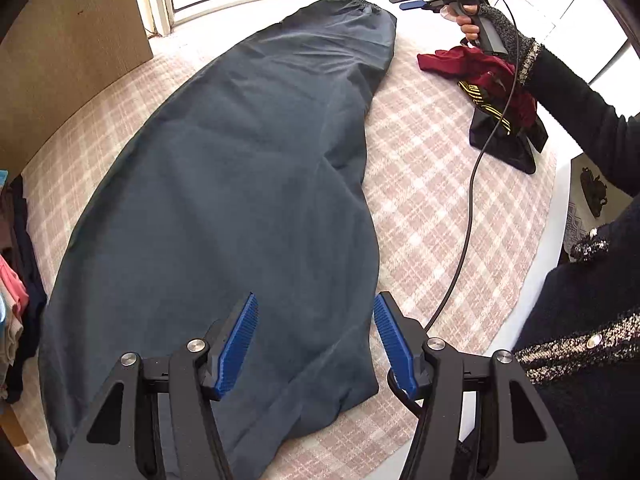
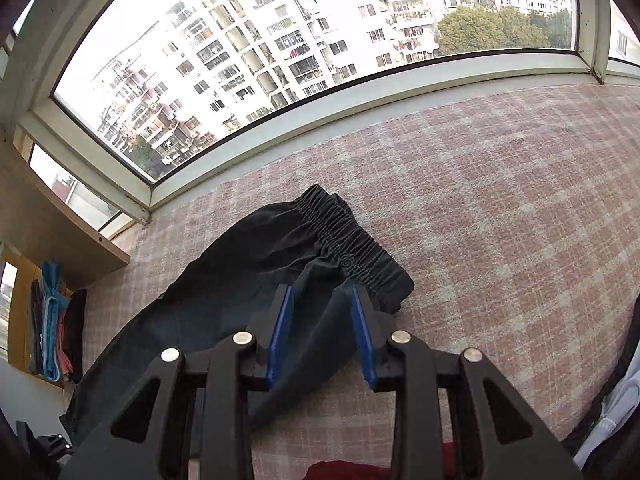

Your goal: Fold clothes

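Observation:
Dark navy trousers [image 1: 240, 184] lie folded lengthwise on a pink checked blanket [image 1: 420, 200], with the elastic waistband [image 1: 360, 2] at the far end. My left gripper [image 1: 316, 300] is open and empty, hovering over the trousers' near leg end. My right gripper [image 1: 416, 2] is held in a hand above the waistband corner; in the right wrist view it [image 2: 322, 292] is open and empty just above the cloth below the waistband [image 2: 352, 248].
A heap of dark red and black-and-yellow clothes [image 1: 492, 92] lies on the blanket at the right. A cable [image 1: 468, 216] hangs from the right gripper across the blanket. A wooden shelf with folded clothes [image 2: 52, 328] stands at the left. A window [image 2: 280, 40] runs behind.

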### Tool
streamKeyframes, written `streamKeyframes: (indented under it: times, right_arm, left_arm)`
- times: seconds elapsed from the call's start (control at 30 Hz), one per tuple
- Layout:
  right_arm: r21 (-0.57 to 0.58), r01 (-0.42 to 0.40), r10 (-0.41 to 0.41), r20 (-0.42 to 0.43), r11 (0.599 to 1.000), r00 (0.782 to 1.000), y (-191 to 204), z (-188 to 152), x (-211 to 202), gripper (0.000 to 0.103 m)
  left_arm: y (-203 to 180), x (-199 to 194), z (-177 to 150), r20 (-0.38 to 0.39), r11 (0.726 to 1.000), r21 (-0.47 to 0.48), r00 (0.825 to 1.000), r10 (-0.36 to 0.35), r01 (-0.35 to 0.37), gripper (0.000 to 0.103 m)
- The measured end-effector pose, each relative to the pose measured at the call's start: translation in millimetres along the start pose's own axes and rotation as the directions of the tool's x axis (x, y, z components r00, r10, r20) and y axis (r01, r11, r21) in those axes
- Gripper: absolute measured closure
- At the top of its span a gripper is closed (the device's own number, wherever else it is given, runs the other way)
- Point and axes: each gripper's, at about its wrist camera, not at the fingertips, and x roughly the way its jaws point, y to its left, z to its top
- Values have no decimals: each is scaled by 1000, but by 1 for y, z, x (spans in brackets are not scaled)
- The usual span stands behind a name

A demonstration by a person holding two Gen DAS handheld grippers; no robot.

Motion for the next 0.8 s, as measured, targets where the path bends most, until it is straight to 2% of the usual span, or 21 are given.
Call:
streamKeyframes:
  times: [0.07, 0.13, 0.2, 0.27, 0.3, 0.37, 0.47, 0.53, 0.6, 0.73, 0.8]
  right_arm:
    - [-57, 28, -32, -71, 998, 997, 14, -4, 23, 75]
    - [-63, 14, -23, -155, 998, 988, 15, -9, 45, 75]
    - [-60, -13, 6, -104, 998, 995, 12, -9, 33, 75]
    - [-3, -44, 44, -20, 999, 999, 0, -9, 10, 75]
    - [38, -44, 43, 29, 998, 999, -10, -9, -2, 75]
    - [87, 4, -10, 63, 996, 998, -32, -8, -17, 75]
    - [124, 108, -113, 34, 986, 993, -61, -2, -12, 75]
    - [157, 95, -95, -11, 983, 995, -77, -3, -3, 75]
    - [177, 75, -71, -32, 981, 997, -82, -4, 5, 75]
    - [151, 23, -27, 22, 988, 999, -64, -5, 1, 75]
    - [56, 146, -147, 18, 988, 989, -45, -5, 2, 75]
  left_arm:
    - [0, 13, 29, 9, 999, 34, 1000, -7, 6, 45]
    - [1, 26, 57, 17, 998, 68, 1000, -14, 12, 45]
    - [1, 39, 86, 26, 995, 102, 999, -21, 18, 45]
    - [8, 52, 107, 31, 994, 109, 999, -12, 9, 45]
    - [18, 59, 114, 24, 996, 94, 1000, -16, 13, 45]
    - [36, 74, 129, 9, 998, 62, 1000, -23, 22, 45]
    - [52, 88, 134, -19, 998, 63, 1000, -1, 2, 45]
    - [59, 95, 130, -38, 995, 84, 998, 55, -51, 45]
    - [64, 93, 123, -36, 993, 100, 997, 71, -68, 45]
    - [71, 82, 103, -61, 988, 116, 992, 111, -104, 43]
    - [77, 72, 97, -66, 990, 80, 991, 118, -113, 43]
